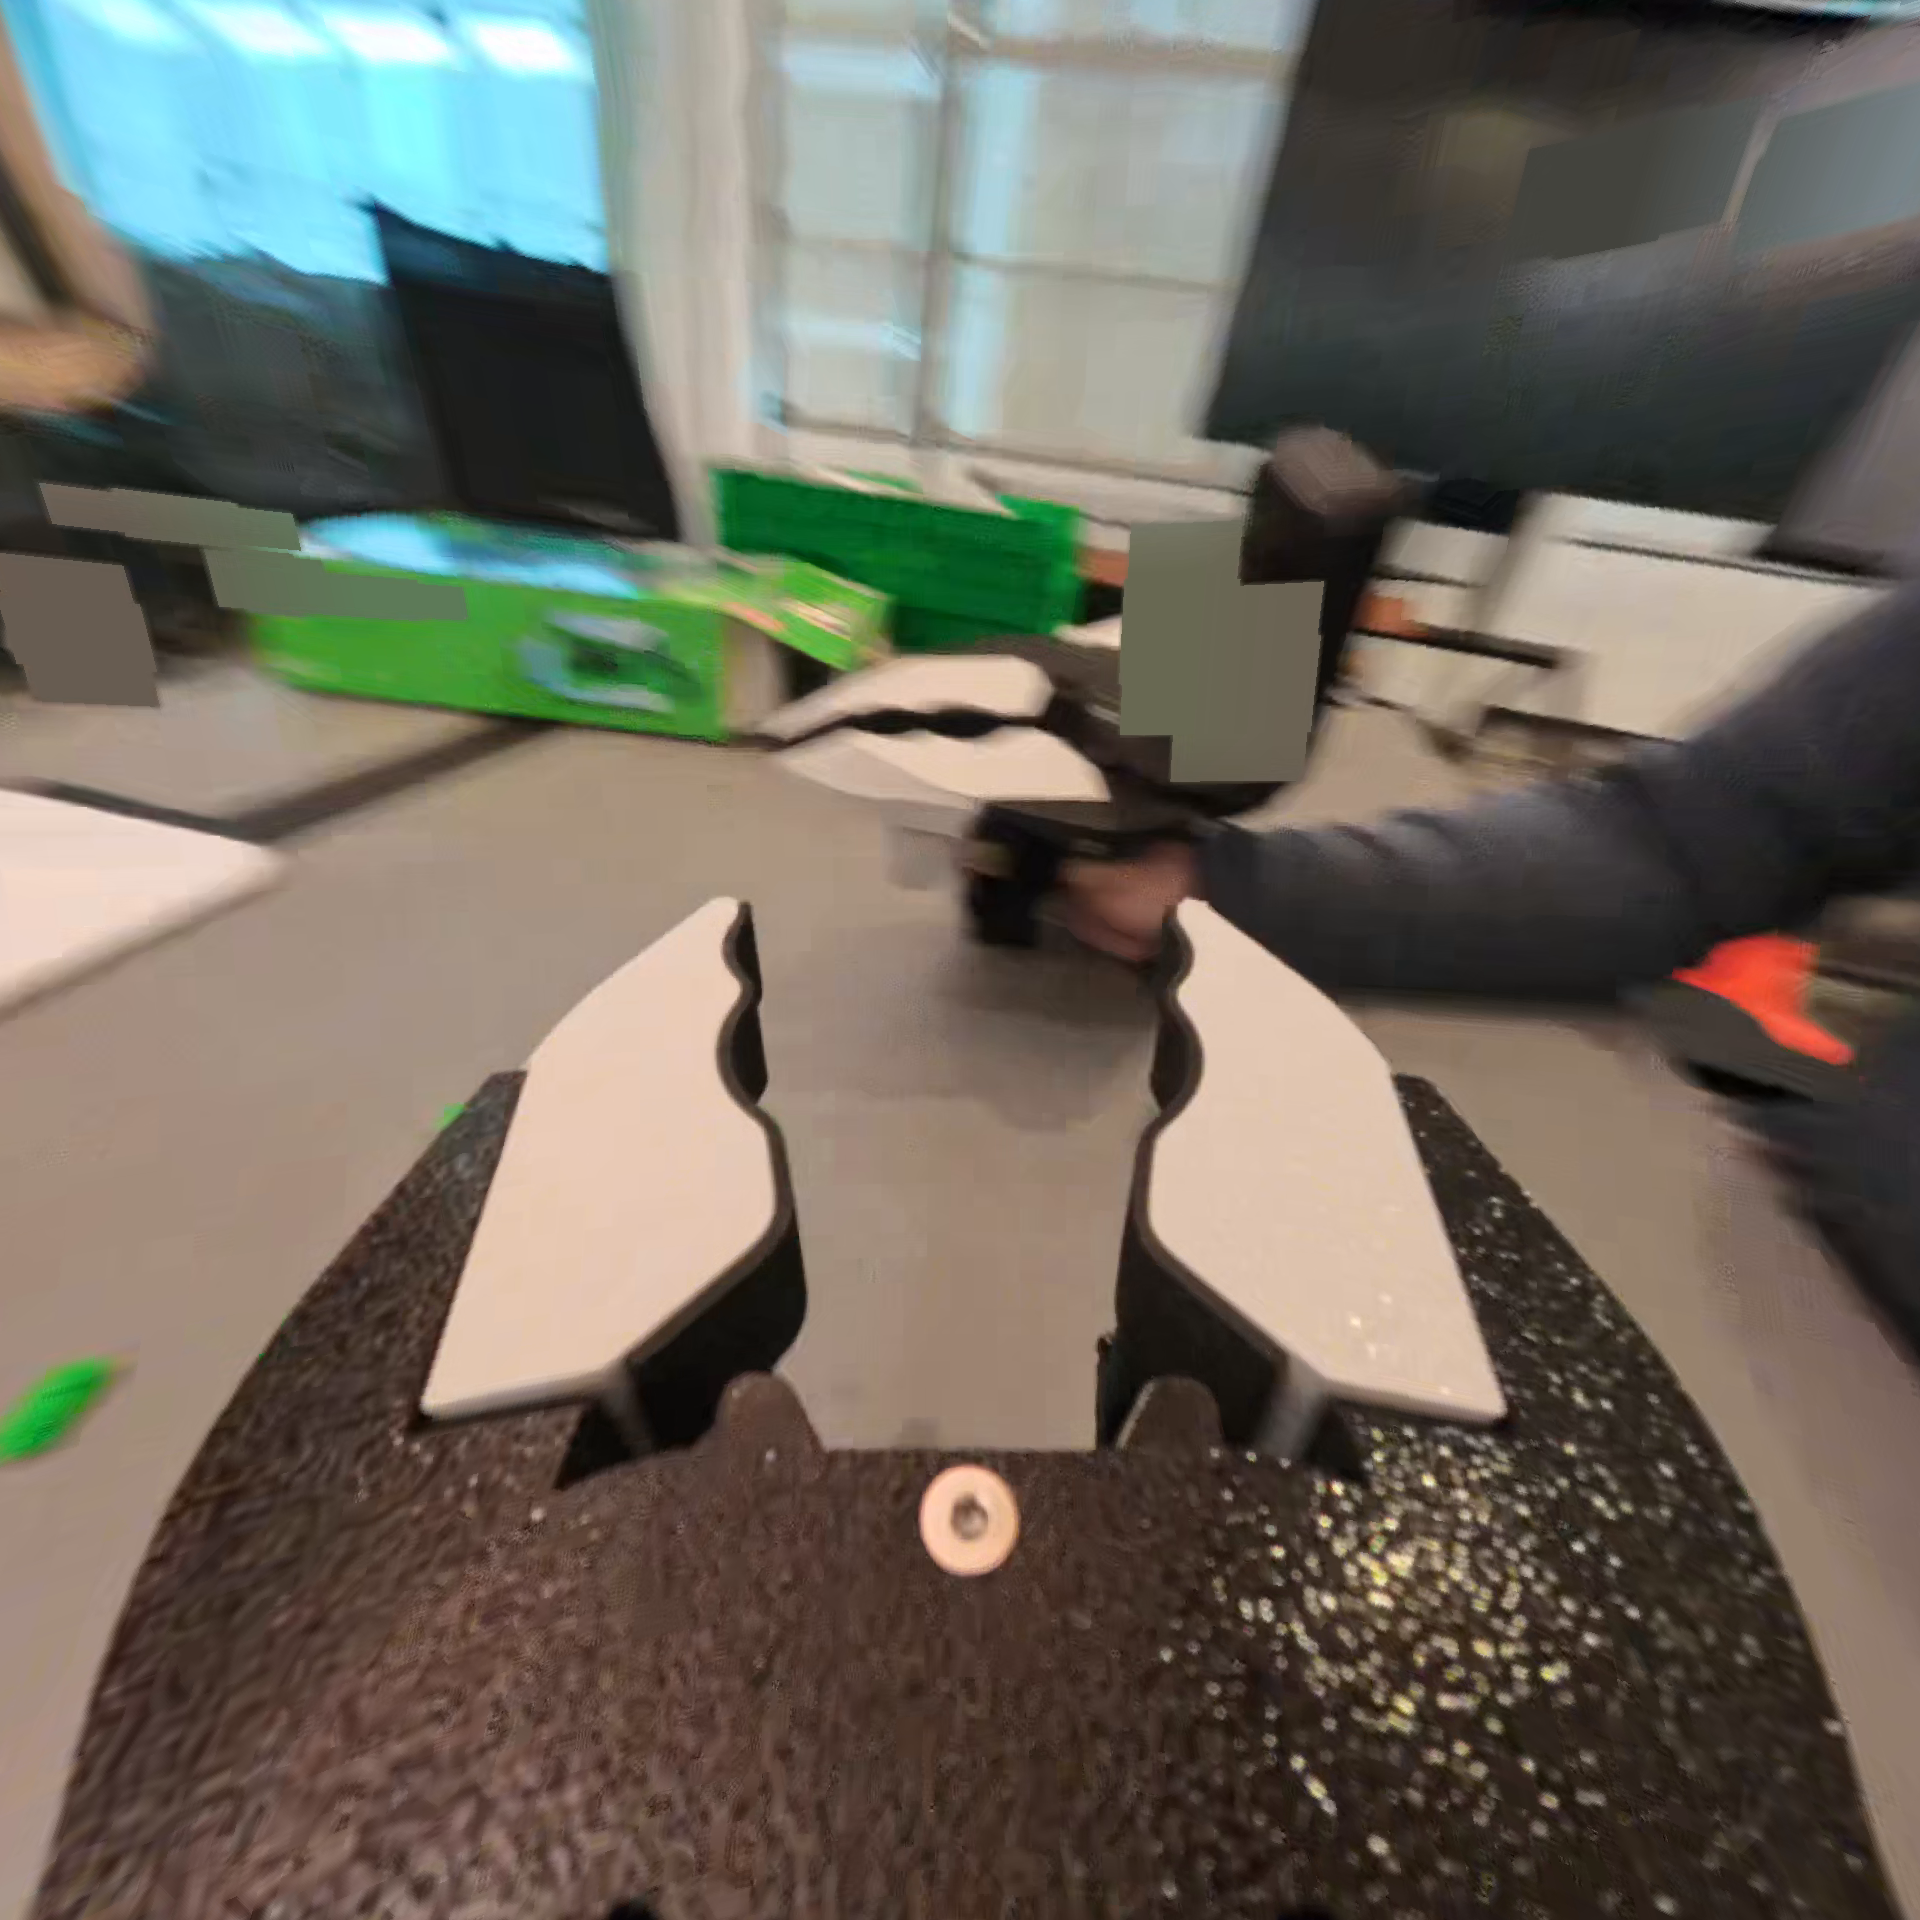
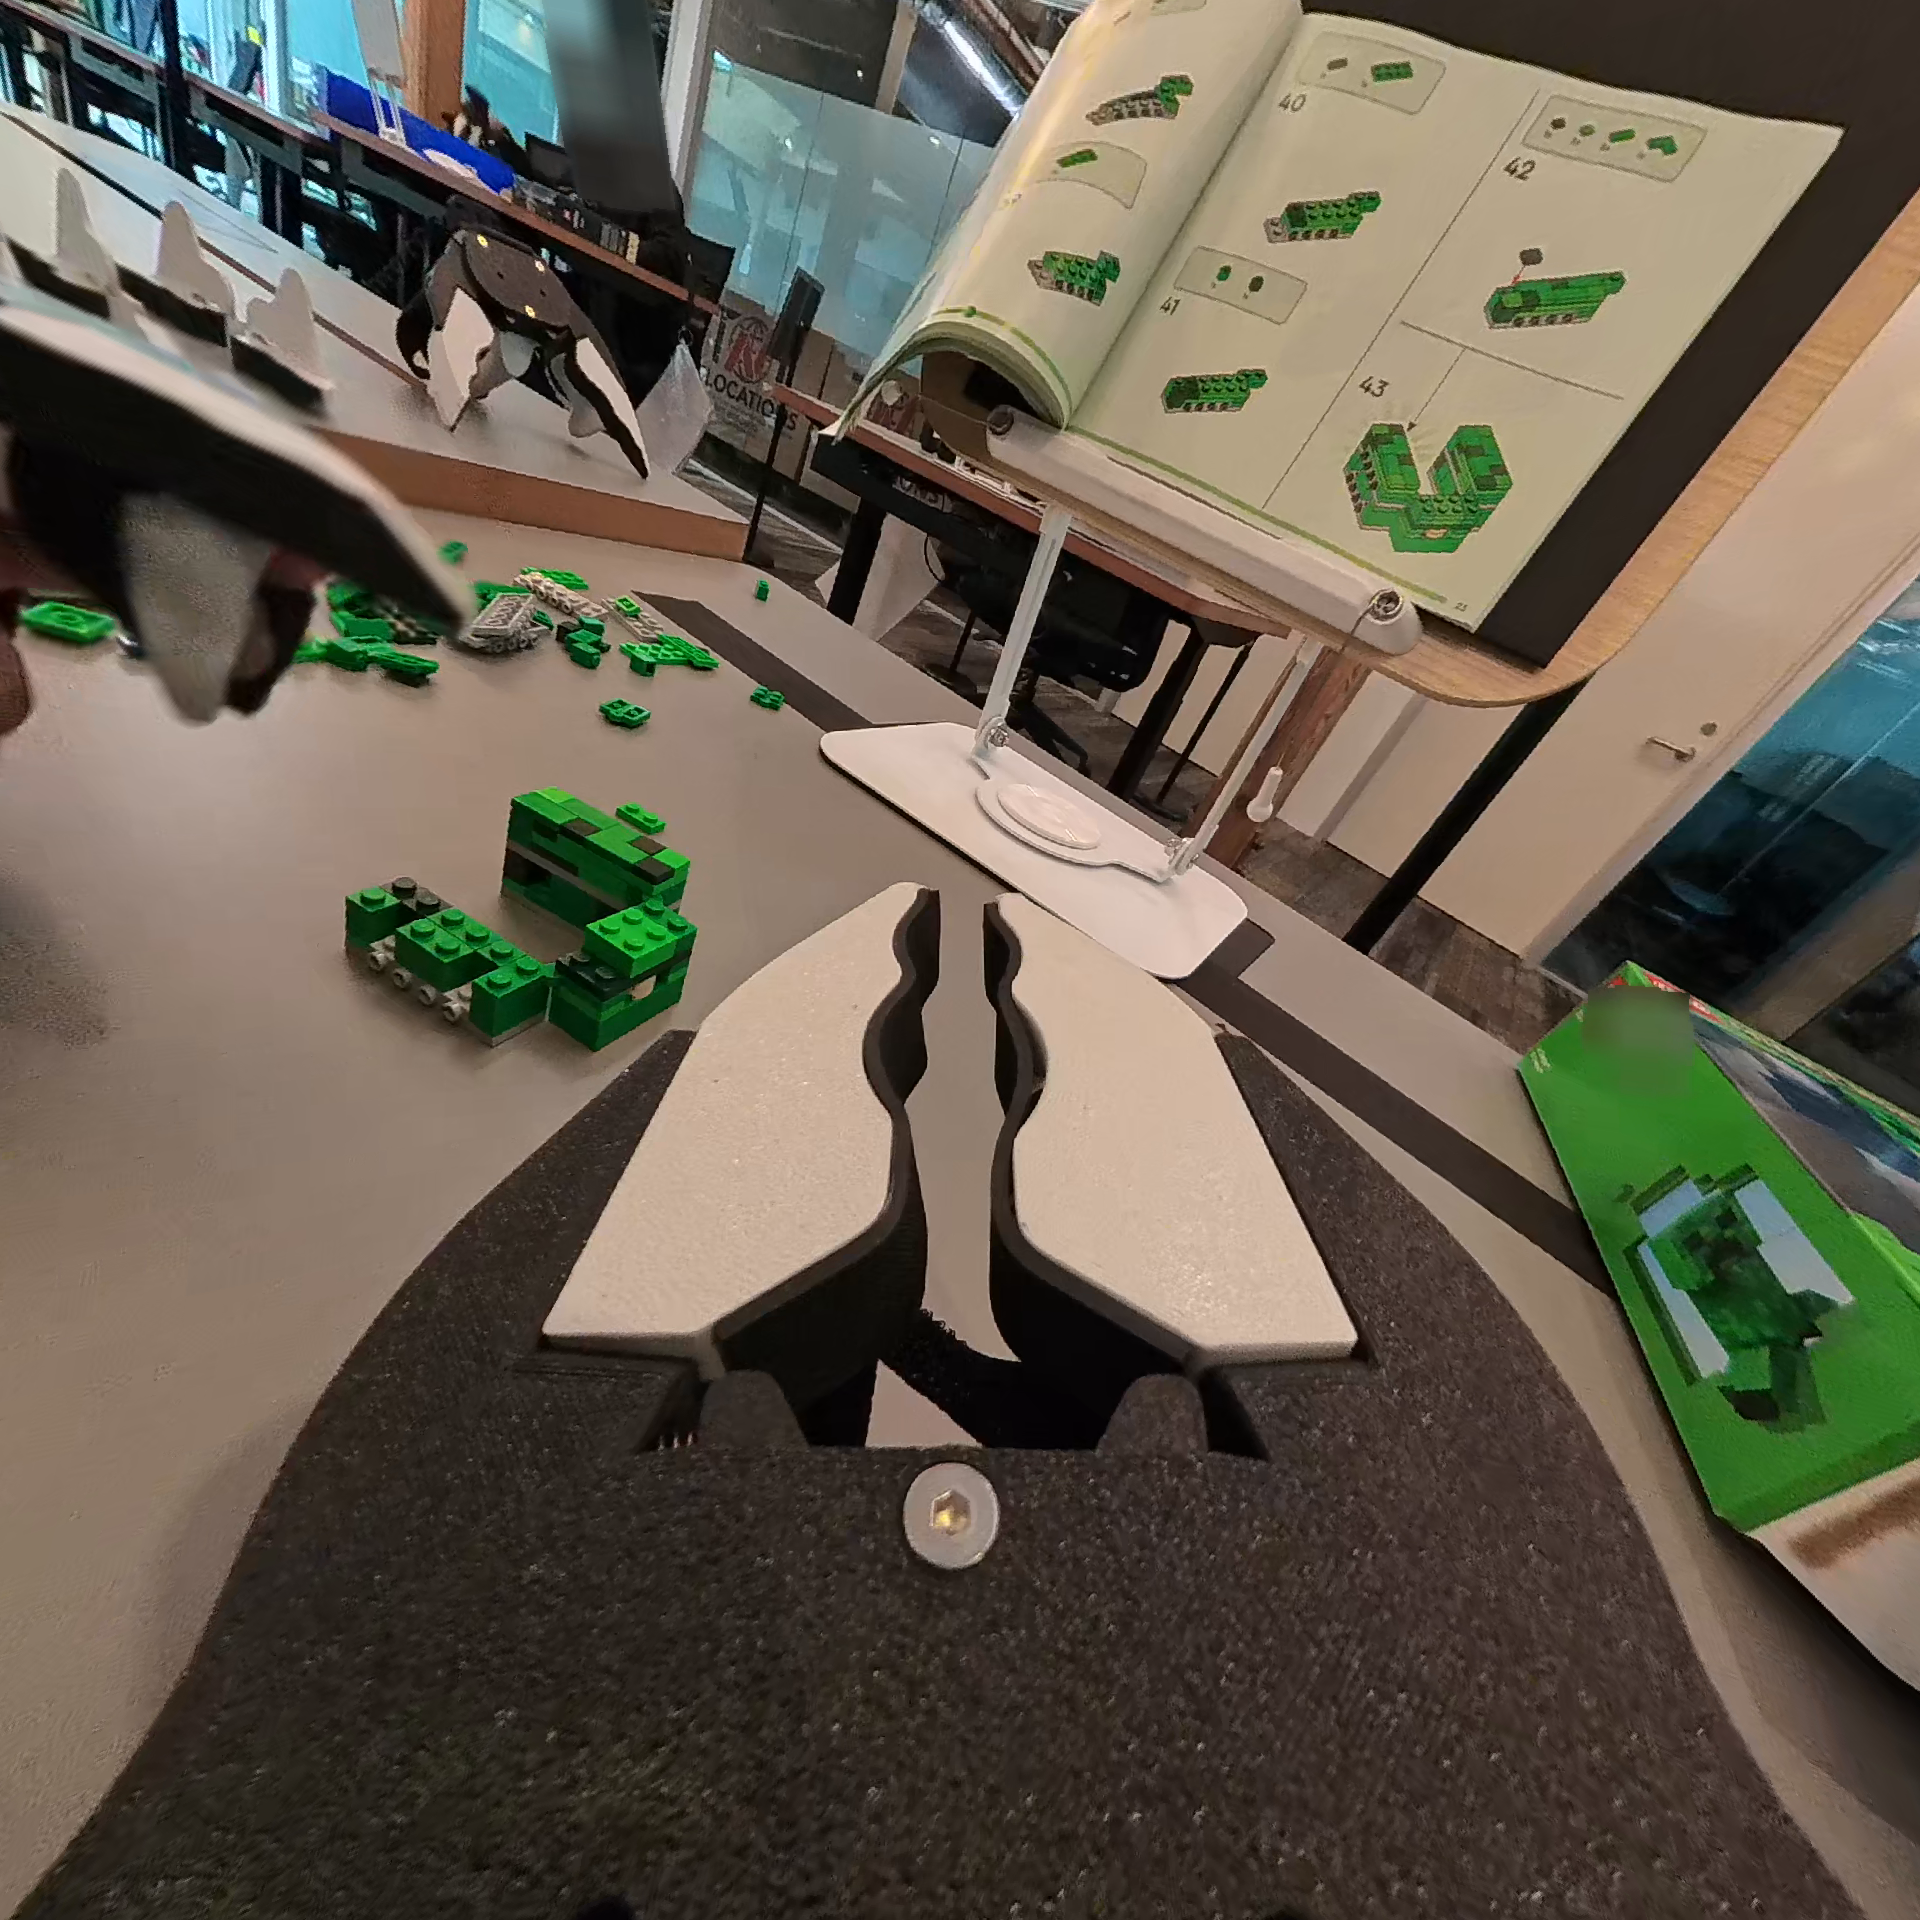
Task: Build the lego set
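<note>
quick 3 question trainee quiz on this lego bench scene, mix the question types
1. True or false: the left gripper holds a brick.
2. The green lego build sits where relative to the right gripper? A) left B) right C) between its fingers
3. Fill in: the open instruction booklet rests on a white ____.

Key: 1 false, it is open and empty. 2 A. 3 stand.

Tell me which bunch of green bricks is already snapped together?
The U-shaped green build on the table, nearest the right gripper. The bricks farther back lie scattered singly, flat and unjoined.
</note>
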`<move>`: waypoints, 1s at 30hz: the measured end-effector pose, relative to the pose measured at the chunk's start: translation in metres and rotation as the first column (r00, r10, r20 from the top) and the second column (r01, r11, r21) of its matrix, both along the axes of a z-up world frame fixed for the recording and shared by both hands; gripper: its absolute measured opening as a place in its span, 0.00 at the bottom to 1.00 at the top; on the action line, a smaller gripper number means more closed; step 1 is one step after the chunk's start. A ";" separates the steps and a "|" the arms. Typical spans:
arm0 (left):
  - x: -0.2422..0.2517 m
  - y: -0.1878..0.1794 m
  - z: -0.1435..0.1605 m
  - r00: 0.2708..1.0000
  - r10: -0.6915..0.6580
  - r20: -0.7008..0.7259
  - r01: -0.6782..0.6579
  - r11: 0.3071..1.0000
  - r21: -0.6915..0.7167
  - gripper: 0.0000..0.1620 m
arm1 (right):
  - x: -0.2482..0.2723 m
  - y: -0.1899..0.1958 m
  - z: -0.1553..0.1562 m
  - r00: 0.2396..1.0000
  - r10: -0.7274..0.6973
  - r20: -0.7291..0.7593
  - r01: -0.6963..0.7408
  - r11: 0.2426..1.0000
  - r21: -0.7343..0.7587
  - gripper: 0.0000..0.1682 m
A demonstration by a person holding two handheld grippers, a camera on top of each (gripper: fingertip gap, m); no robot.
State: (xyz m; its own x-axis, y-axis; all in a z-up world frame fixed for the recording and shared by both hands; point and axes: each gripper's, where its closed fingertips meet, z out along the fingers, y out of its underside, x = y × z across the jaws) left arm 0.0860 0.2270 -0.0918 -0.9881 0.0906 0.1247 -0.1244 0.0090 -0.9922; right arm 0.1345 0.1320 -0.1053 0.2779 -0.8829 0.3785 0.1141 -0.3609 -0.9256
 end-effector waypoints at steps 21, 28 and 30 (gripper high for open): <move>-0.096 0.001 -0.095 0.886 -0.456 -0.078 0.388 0.642 0.661 0.26 | 0.001 0.004 -0.002 1.000 0.014 0.002 -0.014 0.999 -0.030 0.04; -0.100 -0.001 -0.096 0.876 -0.466 -0.125 0.431 0.639 0.637 0.15 | 0.001 0.005 -0.002 1.000 0.015 0.005 -0.015 0.999 -0.045 0.04; -0.099 -0.004 -0.090 0.877 -0.464 -0.122 0.439 0.673 0.595 0.12 | 0.001 0.006 -0.002 1.000 0.016 0.006 -0.015 0.999 -0.048 0.04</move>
State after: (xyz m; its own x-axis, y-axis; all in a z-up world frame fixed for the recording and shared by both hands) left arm -0.0129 0.2228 -0.1819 -0.8514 0.4478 0.2732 0.0875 0.6348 -0.7677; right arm 0.1350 0.1375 -0.1077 0.2887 -0.8594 0.4219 0.1261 -0.4027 -0.9066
